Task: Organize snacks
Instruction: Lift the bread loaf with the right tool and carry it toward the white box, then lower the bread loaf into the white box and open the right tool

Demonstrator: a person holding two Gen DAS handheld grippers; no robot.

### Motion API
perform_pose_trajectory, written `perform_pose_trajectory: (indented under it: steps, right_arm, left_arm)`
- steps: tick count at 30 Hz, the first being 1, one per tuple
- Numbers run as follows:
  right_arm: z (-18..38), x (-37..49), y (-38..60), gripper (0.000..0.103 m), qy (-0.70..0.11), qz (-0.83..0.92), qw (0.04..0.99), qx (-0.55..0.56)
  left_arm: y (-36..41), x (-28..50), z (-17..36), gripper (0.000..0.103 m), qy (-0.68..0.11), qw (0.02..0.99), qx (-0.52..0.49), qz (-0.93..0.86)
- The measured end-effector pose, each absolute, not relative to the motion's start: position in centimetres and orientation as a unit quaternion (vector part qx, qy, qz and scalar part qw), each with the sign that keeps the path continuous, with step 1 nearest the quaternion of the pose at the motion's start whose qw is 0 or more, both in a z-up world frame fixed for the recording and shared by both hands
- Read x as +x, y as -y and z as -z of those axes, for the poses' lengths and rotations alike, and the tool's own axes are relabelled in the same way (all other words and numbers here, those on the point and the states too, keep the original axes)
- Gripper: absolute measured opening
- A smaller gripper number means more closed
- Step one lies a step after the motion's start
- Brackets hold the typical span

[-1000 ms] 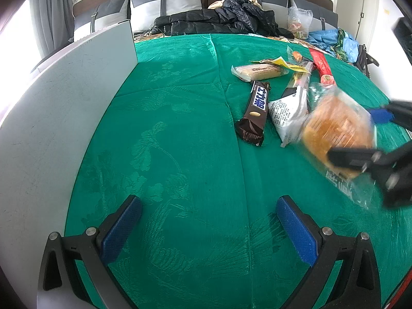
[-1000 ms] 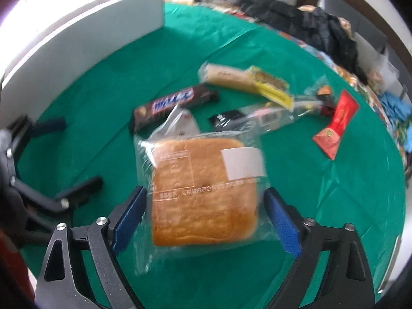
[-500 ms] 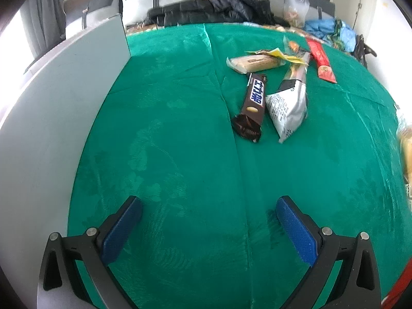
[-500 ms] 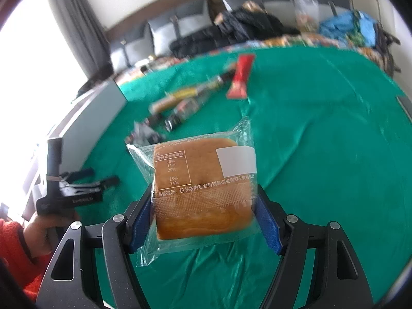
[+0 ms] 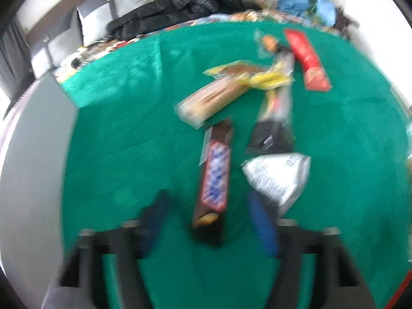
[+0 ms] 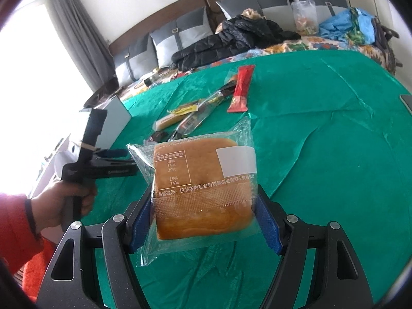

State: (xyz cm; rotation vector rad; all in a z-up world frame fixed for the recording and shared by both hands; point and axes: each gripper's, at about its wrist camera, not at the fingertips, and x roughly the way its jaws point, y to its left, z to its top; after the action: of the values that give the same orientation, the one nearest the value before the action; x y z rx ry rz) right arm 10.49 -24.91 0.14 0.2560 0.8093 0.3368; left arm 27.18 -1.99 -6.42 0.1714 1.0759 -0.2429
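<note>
My right gripper [image 6: 203, 221] is shut on a bagged bread bun [image 6: 203, 188] and holds it above the green cloth [image 6: 322, 154]. My left gripper [image 5: 209, 220] is open, its blue pads either side of the near end of a brown chocolate bar [image 5: 213, 180]; the view is blurred. Next to the bar lie a silver packet [image 5: 278, 177], a dark clear-wrapped snack [image 5: 273, 131], a long biscuit pack [image 5: 213, 100], a yellow wrapper [image 5: 267, 79] and a red sachet [image 5: 309, 59]. The left gripper also shows in the right wrist view [image 6: 113, 154].
A grey upright board [image 5: 33, 167] stands along the left edge of the cloth. Behind the table are a black jacket [image 6: 231, 41], grey cushions [image 6: 185, 31] and a blue bag [image 6: 347, 23]. A dark flat object [image 6: 406, 103] lies at the right edge.
My left gripper has moved forward to the chocolate bar and its fingers have narrowed around it. My right gripper has lifted the bun higher and turned toward the sofa.
</note>
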Motion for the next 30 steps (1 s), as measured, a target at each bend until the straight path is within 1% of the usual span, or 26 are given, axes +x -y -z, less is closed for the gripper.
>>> perform_pose_trajectory:
  steps: [3, 7, 10, 14, 16, 19, 23, 25, 26, 27, 28, 30]
  right_arm:
    - [0.1, 10.7, 25.5, 0.075, -0.393, -0.155, 0.897, 0.129]
    - [0.4, 11.1, 26.4, 0.075, -0.393, -0.147, 0.895, 0.147]
    - [0.8, 11.0, 26.6, 0.075, -0.399, -0.137, 0.895, 0.146]
    - [0.6, 10.7, 24.8, 0.075, -0.407, -0.139, 0.896, 0.112]
    - [-0.4, 10.3, 22.4, 0.075, -0.404, -0.160, 0.896, 0.095]
    - [-3.1, 9.7, 16.2, 0.075, -0.398, -0.232, 0.884, 0.084]
    - [-8.4, 9.2, 4.3, 0.075, -0.381, -0.357, 0.850, 0.071]
    - [-10.4, 9.2, -1.7, 0.077, -0.381, -0.406, 0.828, 0.061]
    - [-11.2, 9.5, -4.9, 0.077, -0.389, -0.428, 0.814, 0.056]
    - [-11.7, 9.9, -7.8, 0.082, -0.399, -0.442, 0.801, 0.057]
    - [-11.8, 10.2, -9.9, 0.086, -0.411, -0.448, 0.792, 0.054]
    - [-11.7, 11.1, -14.2, 0.086, -0.448, -0.443, 0.776, 0.024]
  left_arm:
    - [2.0, 27.3, 6.4, 0.017, -0.513, 0.849, 0.054, 0.115]
    - [0.3, 23.9, 5.5, 0.017, -0.499, 0.857, -0.001, 0.128]
    - [-2.2, 19.7, 3.5, 0.017, -0.488, 0.861, -0.044, 0.137]
    - [-7.9, 13.4, -1.5, 0.017, -0.456, 0.872, -0.108, 0.140]
    - [-11.3, 11.3, -4.1, 0.017, -0.439, 0.883, -0.115, 0.121]
    - [-17.5, 8.4, -6.9, 0.017, -0.417, 0.898, -0.120, 0.072]
    - [-25.3, 6.2, -7.4, 0.017, -0.411, 0.906, -0.098, -0.023]
    - [-28.4, 5.3, -6.5, 0.031, -0.417, 0.901, -0.087, -0.085]
    - [-29.3, 5.0, -6.0, 0.054, -0.421, 0.897, -0.088, -0.104]
    - [-30.6, 4.3, -5.5, 0.079, -0.423, 0.892, -0.096, -0.126]
    - [-31.5, 3.7, -5.2, 0.085, -0.420, 0.890, -0.107, -0.142]
    - [-32.8, 2.4, -4.8, 0.086, -0.409, 0.890, -0.124, -0.162]
